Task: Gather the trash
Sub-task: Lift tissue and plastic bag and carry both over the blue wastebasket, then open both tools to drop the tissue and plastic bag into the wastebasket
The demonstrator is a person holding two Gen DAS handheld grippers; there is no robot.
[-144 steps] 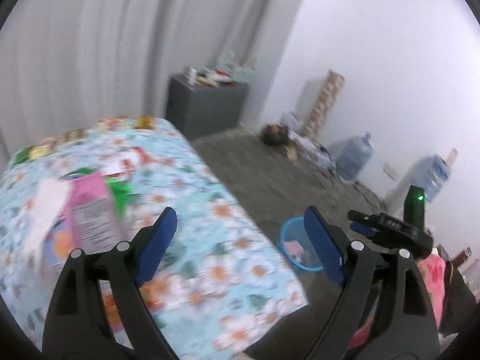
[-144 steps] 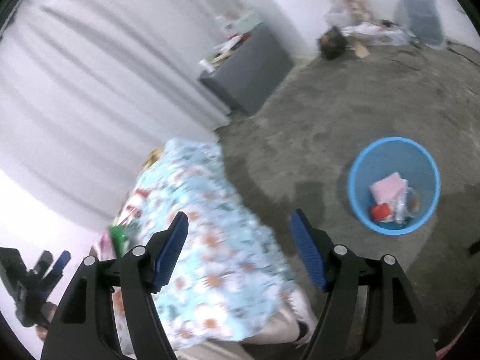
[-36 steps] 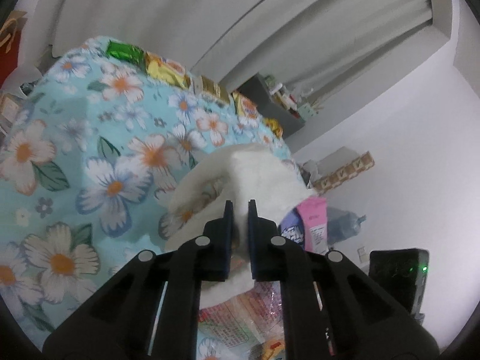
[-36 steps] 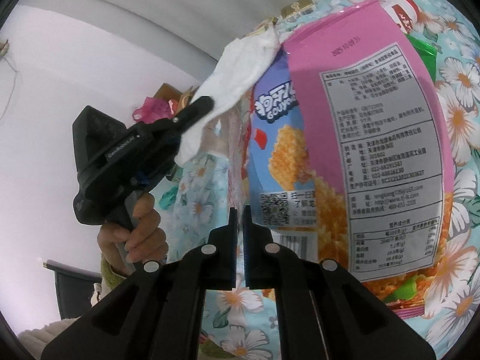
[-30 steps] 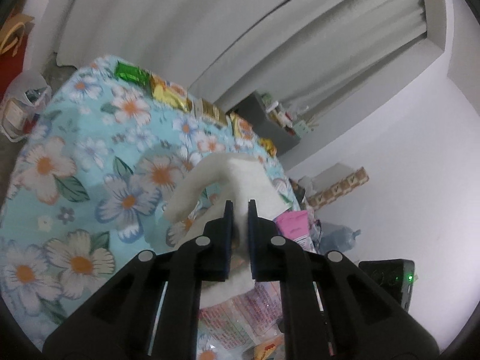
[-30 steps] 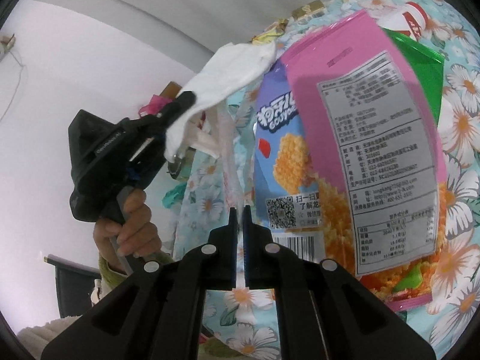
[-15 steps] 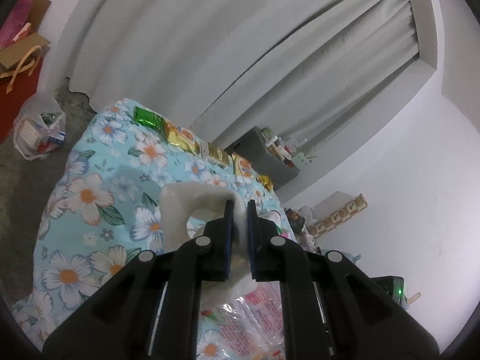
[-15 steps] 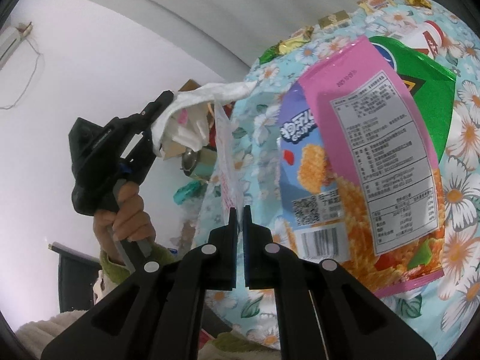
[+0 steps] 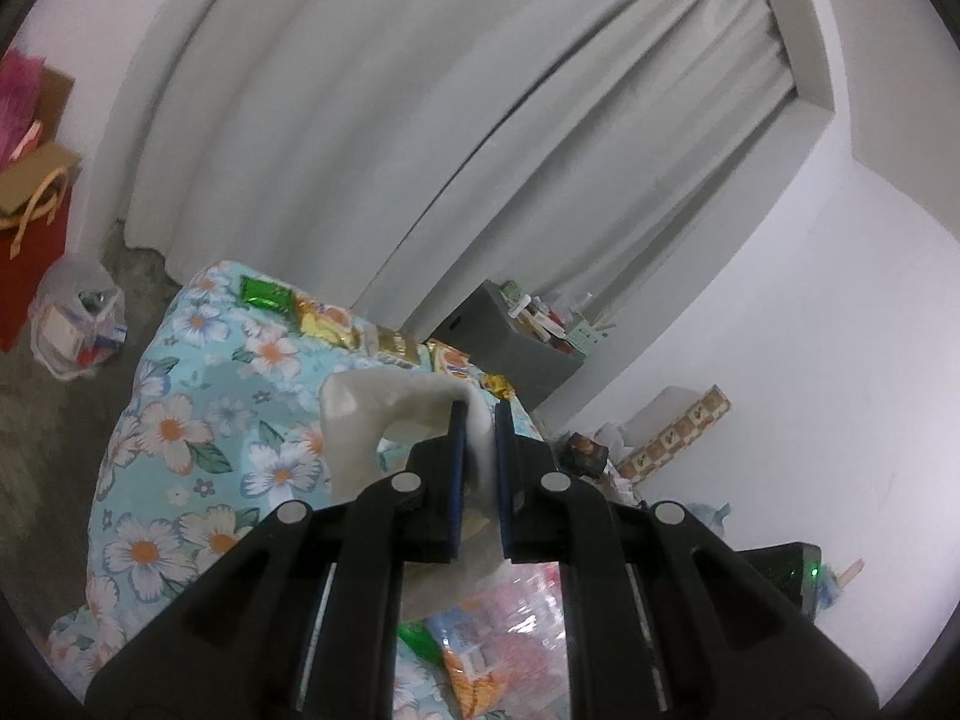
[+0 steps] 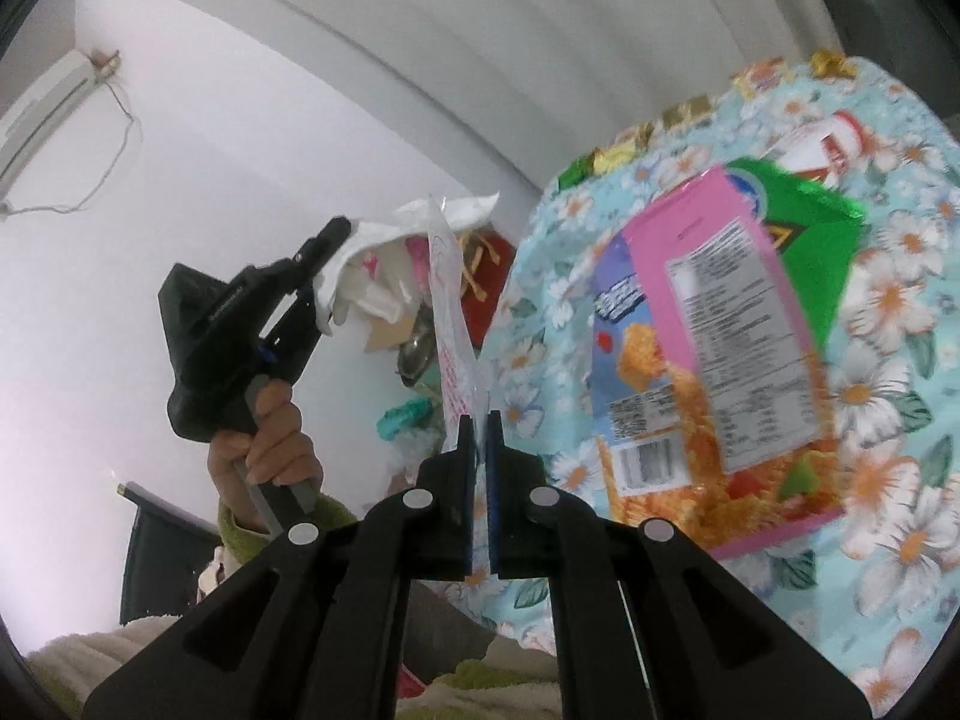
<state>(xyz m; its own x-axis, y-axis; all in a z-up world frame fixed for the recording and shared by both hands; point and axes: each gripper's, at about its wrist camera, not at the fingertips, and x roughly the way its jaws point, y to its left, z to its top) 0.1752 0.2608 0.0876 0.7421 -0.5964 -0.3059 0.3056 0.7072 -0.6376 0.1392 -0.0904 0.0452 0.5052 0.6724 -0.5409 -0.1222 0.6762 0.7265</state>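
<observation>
Tissue (image 9: 384, 414) hangs pinched between my left tongs (image 9: 479, 420), lifted above the flowered bed (image 9: 180, 438). My right tongs (image 10: 478, 420) are pressed together on a clear wrapper (image 10: 453, 324), held up off the bed's left edge, beside the pink snack bag (image 10: 720, 372).

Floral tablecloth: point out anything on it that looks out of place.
Snack litter lies on the floral tablecloth: a pink snack bag overlapping a green bag, and small wrappers strung along the far edge.

Right tool (image 10: 478, 420) pinching clear wrapper (image 10: 451, 324) — pink snack bag (image 10: 720, 360) beside
</observation>
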